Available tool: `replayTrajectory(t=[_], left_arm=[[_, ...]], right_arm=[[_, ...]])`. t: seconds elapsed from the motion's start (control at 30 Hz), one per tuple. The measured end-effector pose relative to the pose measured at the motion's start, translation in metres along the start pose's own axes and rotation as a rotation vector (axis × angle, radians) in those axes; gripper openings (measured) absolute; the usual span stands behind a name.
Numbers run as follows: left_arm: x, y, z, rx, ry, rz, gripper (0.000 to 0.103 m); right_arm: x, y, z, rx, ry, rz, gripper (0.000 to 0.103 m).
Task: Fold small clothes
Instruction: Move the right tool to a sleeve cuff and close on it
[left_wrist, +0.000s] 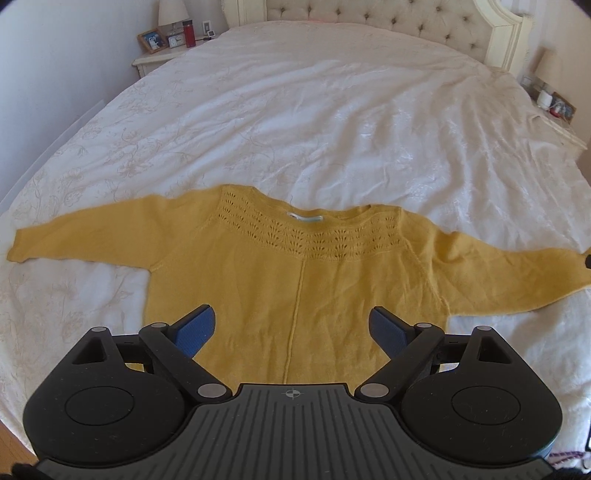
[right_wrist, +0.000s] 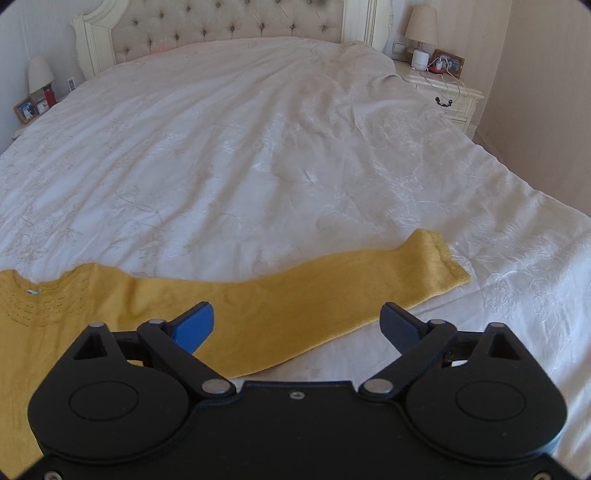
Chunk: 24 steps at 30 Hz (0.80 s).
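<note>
1. the yellow sweater (left_wrist: 295, 280) lies flat, face up, on the near part of the white bedspread (left_wrist: 295, 110), both sleeves spread out to left and right.
2. my left claw (left_wrist: 293, 325) hangs over its body, jaws apart, holding nothing.
3. my right claw (right_wrist: 297, 325) hangs over the right sleeve (right_wrist: 332, 288), jaws apart, nothing gripped.
4. the knit looks soft, light and limp; it should sag and stretch if lifted by one point.
5. i'd pinch the sleeve near its cuff (right_wrist: 443, 258), taking both layers.
</note>
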<state>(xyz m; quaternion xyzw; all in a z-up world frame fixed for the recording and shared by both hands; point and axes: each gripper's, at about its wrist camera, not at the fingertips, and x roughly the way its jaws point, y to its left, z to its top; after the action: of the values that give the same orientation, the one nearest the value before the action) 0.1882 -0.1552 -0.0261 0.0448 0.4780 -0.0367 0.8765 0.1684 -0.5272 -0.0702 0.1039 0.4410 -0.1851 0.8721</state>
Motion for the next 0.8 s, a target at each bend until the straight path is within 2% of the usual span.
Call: replayTrajectory(t=[0.07,0.1,0.3,0.53,0.67,0.73,0.77,0.8], left_arm=[[0.002,-0.004,-0.001,-0.002,0.013,0.013,0.088],[0.003,-0.006,-0.001,-0.007,0.020,0.016,0.088],[0.008,-0.012,0.001,-0.034,0.050,0.029,0.088],[0.016,-0.010,0.004,-0.058,0.091,0.038,0.088],[0.020,-0.007,0.004,-0.064,0.103,0.050,0.088],[0.022,-0.005,0.003,-0.066,0.113,0.054,0.088],[0.023,-0.005,0.002,-0.067,0.116,0.055,0.088],[0.024,-0.004,0.001,-0.067,0.118,0.055,0.088]], right_arm=[[0.012,-0.025,0.010,0.019,0.037,-0.008,0.072],[0.018,-0.040,0.016,0.043,0.049,-0.012,0.070],[0.047,-0.105,0.050,0.163,0.061,-0.032,0.070],[0.092,-0.137,0.056,0.186,0.161,-0.063,0.069],[0.107,-0.143,0.050,0.195,0.230,-0.018,0.066],[0.108,-0.137,0.047,0.171,0.236,-0.012,0.060],[0.107,-0.133,0.046,0.153,0.234,-0.016,0.052],[0.105,-0.131,0.045,0.143,0.228,-0.015,0.038]])
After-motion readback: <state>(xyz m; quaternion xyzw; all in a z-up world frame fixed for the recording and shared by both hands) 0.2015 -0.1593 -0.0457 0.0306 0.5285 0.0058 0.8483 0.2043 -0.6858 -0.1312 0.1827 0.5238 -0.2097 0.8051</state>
